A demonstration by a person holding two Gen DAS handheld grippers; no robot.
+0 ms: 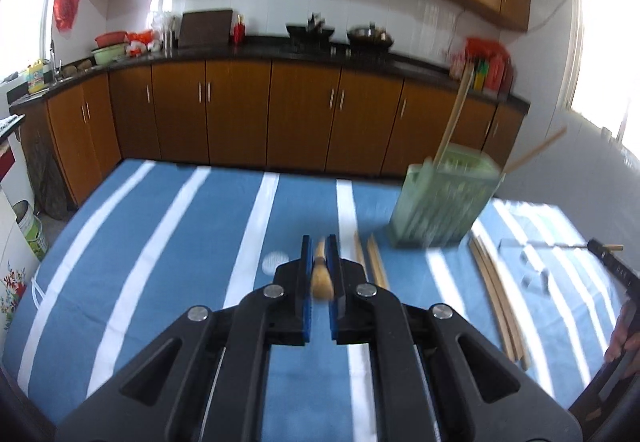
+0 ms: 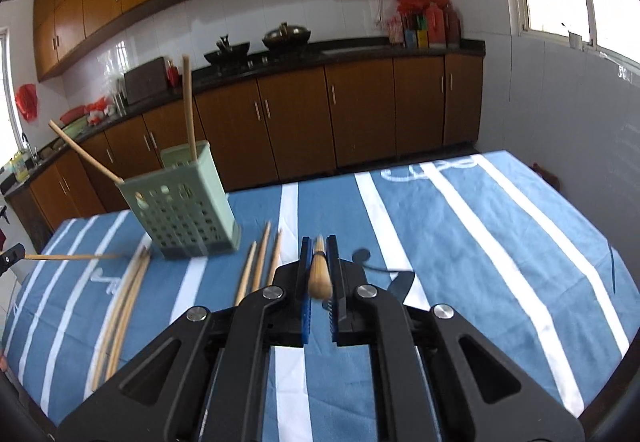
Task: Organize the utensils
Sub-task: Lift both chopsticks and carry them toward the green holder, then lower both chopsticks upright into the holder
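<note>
In the left wrist view my left gripper (image 1: 319, 247) is shut on a wooden chopstick (image 1: 321, 274) that points away from the camera, above the blue striped tablecloth (image 1: 160, 242). A green perforated holder (image 1: 444, 198) stands ahead to the right with two chopsticks leaning in it. In the right wrist view my right gripper (image 2: 319, 244) is shut on another chopstick (image 2: 319, 272). The holder (image 2: 184, 202) is ahead to its left. Loose chopsticks (image 2: 260, 262) lie in front of the holder, and more chopsticks (image 2: 124, 302) lie further left. The left gripper (image 2: 10, 256) shows at the far left edge.
Brown kitchen cabinets (image 1: 240, 114) and a dark counter with woks (image 1: 340, 34) run behind the table. A white bucket (image 1: 30, 230) stands on the floor at the left. A person's hand (image 1: 624, 330) is at the right edge. Bright windows lie to the right.
</note>
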